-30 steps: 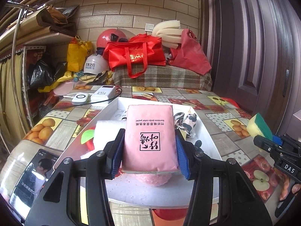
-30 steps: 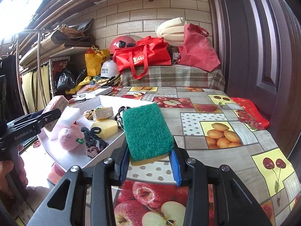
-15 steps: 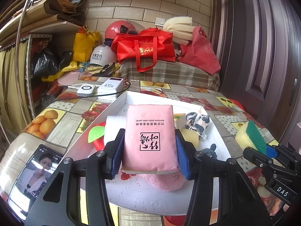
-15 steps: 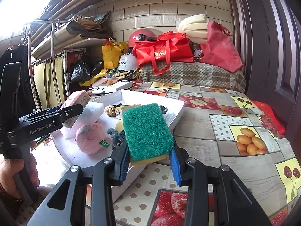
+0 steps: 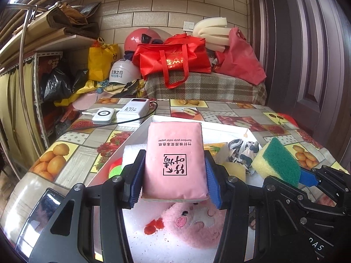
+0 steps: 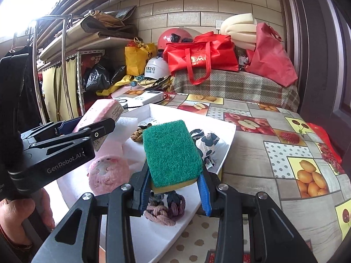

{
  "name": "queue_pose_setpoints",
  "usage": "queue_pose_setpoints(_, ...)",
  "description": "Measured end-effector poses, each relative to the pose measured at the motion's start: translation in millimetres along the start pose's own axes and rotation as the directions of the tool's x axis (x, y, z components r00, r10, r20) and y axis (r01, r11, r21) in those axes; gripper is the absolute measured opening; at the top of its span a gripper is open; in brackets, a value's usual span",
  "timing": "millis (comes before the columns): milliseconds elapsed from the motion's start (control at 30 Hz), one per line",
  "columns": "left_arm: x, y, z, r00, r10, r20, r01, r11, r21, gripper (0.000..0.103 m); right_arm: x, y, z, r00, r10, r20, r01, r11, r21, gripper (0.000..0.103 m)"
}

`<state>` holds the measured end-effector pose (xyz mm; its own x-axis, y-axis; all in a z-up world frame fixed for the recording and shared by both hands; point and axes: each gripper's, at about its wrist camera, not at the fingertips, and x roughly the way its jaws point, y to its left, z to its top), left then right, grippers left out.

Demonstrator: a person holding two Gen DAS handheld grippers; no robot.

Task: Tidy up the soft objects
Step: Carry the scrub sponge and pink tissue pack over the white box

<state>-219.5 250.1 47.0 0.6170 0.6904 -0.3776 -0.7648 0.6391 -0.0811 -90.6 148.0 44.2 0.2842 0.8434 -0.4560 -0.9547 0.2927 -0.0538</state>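
Over the white tray (image 6: pixel 228 135) now, both hands have carried their loads in from where they were a second ago: the right gripper (image 6: pixel 174 186) has swung leftward off the fruit-print tablecloth (image 6: pixel 285 153) and its green scouring sponge (image 6: pixel 172 151) hangs above the near part of the tray, over a knotted purple cord (image 6: pixel 163 210). That puts the sponge in place for a drop, by my reading, and the sorting looks well along, with a pink plush toy (image 5: pixel 193 223), a white foam block (image 6: pixel 128 123) and a spotted cloth (image 6: pixel 208 141) already lying inside. The left gripper (image 5: pixel 174 171) has eased forward too, its jaws narrowed and clamped on both sides of a pink tissue pack (image 5: pixel 175 160), held above the plush toy. The right jaws are pinched close on the sponge's yellow base. Neither load touches the tray yet.
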Motion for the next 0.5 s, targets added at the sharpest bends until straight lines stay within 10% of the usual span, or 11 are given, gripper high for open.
queue_pose_setpoints(400,9,0,5,1.0,0.008,-0.008,-0.008,1.0,0.003,0.052,13,15,5,1.0,0.002,-0.017,-0.003,0.998,-0.07,0.041)
queue_pose_setpoints(500,7,2,5,0.999,0.034,0.004,-0.034,0.999,-0.009,0.082,14,18,5,1.0,-0.016,-0.018,0.014,0.996,-0.088,0.068)
